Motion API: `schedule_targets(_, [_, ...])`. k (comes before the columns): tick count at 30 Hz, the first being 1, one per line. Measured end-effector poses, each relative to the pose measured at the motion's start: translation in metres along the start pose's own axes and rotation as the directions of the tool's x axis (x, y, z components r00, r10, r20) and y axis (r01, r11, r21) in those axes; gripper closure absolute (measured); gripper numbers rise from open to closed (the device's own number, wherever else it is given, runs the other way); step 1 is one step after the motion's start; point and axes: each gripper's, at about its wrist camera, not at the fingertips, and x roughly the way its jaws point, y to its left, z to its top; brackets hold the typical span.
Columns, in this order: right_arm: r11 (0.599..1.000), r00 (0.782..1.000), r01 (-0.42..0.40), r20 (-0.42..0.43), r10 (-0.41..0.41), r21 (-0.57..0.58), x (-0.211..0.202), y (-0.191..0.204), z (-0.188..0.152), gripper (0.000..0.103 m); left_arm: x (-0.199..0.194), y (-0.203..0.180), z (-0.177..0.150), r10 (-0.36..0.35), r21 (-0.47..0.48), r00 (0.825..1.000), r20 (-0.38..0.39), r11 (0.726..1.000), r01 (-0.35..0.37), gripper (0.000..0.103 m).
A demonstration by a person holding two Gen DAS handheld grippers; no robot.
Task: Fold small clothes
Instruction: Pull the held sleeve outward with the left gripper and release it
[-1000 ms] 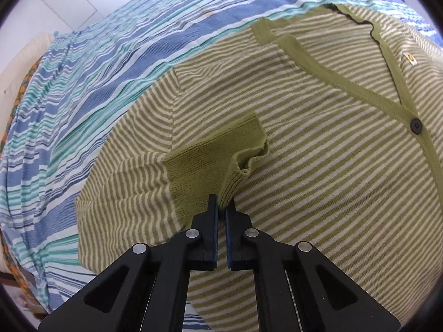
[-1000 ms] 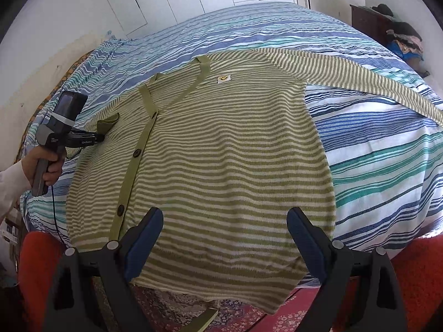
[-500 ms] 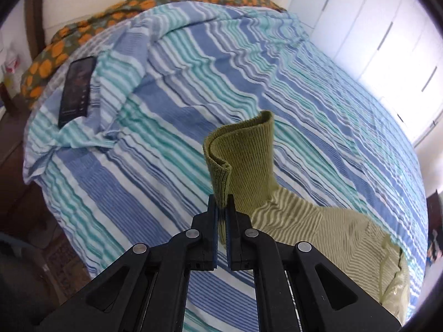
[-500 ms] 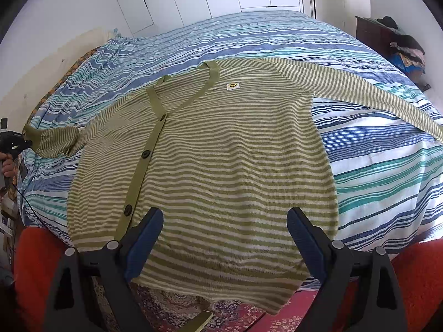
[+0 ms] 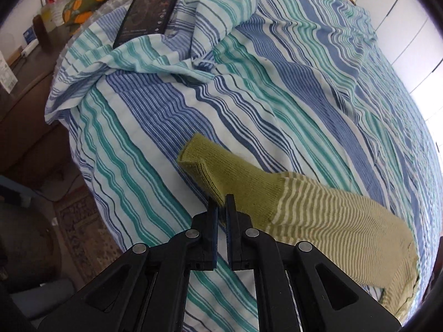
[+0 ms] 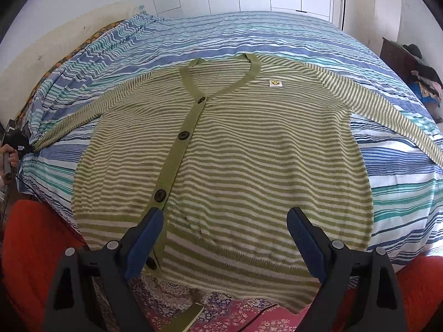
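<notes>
A green and cream striped cardigan (image 6: 249, 160) lies face up on the striped bed, buttoned, its hem at the near edge. My left gripper (image 5: 221, 207) is shut on the solid green cuff (image 5: 221, 171) of the left sleeve (image 5: 332, 221) and holds it stretched out over the bed's left side; it also shows far left in the right wrist view (image 6: 26, 146). My right gripper (image 6: 224, 238) is open and empty, hovering above the hem. The right sleeve (image 6: 387, 110) lies spread out to the right.
A black phone (image 5: 149, 8) lies on the rumpled striped sheet (image 5: 277, 83) near an orange-patterned pillow (image 5: 83, 8). A dark wooden bedside table (image 5: 25, 69) stands at the left. A patterned red rug (image 6: 221, 304) lies below the bed's edge. Clothes pile on a dresser (image 6: 415, 69) at the right.
My left gripper has pulled the cuff off the cardigan's front and out to the left, straightening the sleeve. The right gripper has stayed open above the hem.
</notes>
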Motion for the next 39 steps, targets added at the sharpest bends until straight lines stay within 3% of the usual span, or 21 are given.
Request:
schedule_targets(4, [1.000,1.000,0.001,-0.014,-0.001,-0.029,0.004,0.009,0.000,0.013,0.003,0.003,-0.010,0.015,0.012,1.000,-0.015,1.000,-0.015,0.081])
schedule_targets(6, [0.999,1.000,0.000,-0.011,-0.001,-0.040,0.003,0.012,0.000,0.013,-0.002,0.005,-0.014,0.027,0.027,1.000,-0.008,0.999,-0.026,0.046])
schedule_targets(8, [0.999,1.000,-0.001,-0.009,0.000,-0.049,0.002,0.015,-0.001,0.013,-0.014,0.006,-0.018,0.028,0.041,0.999,0.026,0.999,-0.029,0.037])
schedule_targets(13, [0.999,1.000,0.002,-0.003,-0.002,-0.052,0.001,0.017,-0.002,0.013,-0.049,0.001,-0.042,-0.037,0.090,0.997,0.064,0.995,0.031,0.035])
schedule_targets(18, [0.999,0.999,0.028,0.027,-0.027,-0.028,-0.005,0.010,0.000,0.013,-0.089,-0.034,-0.091,-0.143,0.184,0.985,0.095,0.975,0.124,0.022])
schedule_targets(26, [0.997,0.998,0.042,0.053,-0.045,0.058,-0.013,-0.013,-0.004,0.013,-0.113,-0.106,-0.203,-0.301,0.295,0.953,-0.013,0.910,0.292,0.017])
schedule_targets(30, [0.995,0.996,0.045,0.069,-0.052,0.088,-0.017,-0.024,-0.008,0.013,-0.098,-0.129,-0.257,-0.300,0.391,0.951,-0.072,0.869,0.304,0.016])
schedule_targets(33, [0.993,0.995,0.048,0.077,-0.057,0.111,-0.020,-0.033,-0.011,0.013,-0.083,-0.132,-0.286,-0.253,0.485,0.962,-0.099,0.832,0.268,0.016])
schedule_targets(36, [0.989,0.995,0.048,0.083,-0.060,0.141,-0.022,-0.041,-0.013,0.013,-0.082,-0.133,-0.286,-0.260,0.483,0.959,-0.113,0.829,0.282,0.016])
schedule_targets(39, [0.985,0.995,0.047,0.078,-0.061,0.165,-0.021,-0.047,-0.015,0.013,-0.084,-0.131,-0.280,-0.263,0.478,0.962,-0.072,0.838,0.264,0.016])
